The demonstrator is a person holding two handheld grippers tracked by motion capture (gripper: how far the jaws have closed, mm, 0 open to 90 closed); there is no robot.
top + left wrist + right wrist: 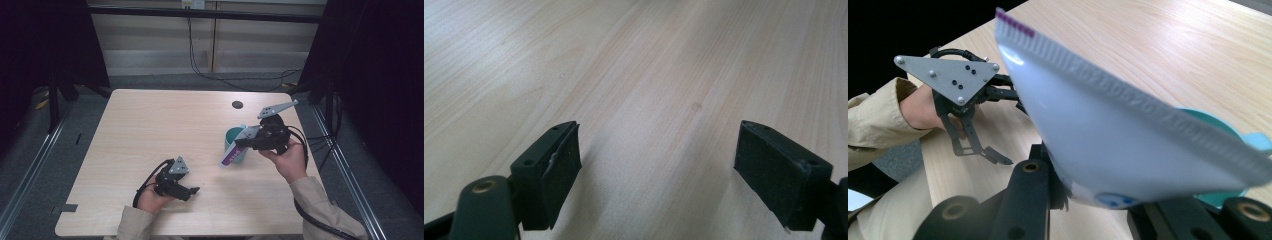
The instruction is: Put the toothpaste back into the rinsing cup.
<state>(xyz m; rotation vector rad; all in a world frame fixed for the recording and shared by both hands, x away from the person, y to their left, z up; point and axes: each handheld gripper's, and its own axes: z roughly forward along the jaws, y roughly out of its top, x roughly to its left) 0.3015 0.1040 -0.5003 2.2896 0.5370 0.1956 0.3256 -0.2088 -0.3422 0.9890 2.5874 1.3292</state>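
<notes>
At the near left of the pale wood-grain table (150,125), the left gripper (192,190) rests low in the person's hand, its jaws spread wide with nothing between them; its own view shows bare tabletop between the two matt black rubber pads (566,165). Well to its right, the right gripper (239,142) is clamped on a flat white plastic pouch (231,155) with a ribbed, heat-sealed edge and a purple strip at one end. The pouch's long axis slants down and toward the left gripper, its lower purple end hanging beside the teal cup (236,144), a smooth round vessel standing upright just behind and below it. The pouch appears to hang outside the cup's rim rather than in it, though the high view is too coarse to be sure. The right hand is plainly the nearer one to the cup, so any lowering of the pouch into it falls to that hand.
</notes>
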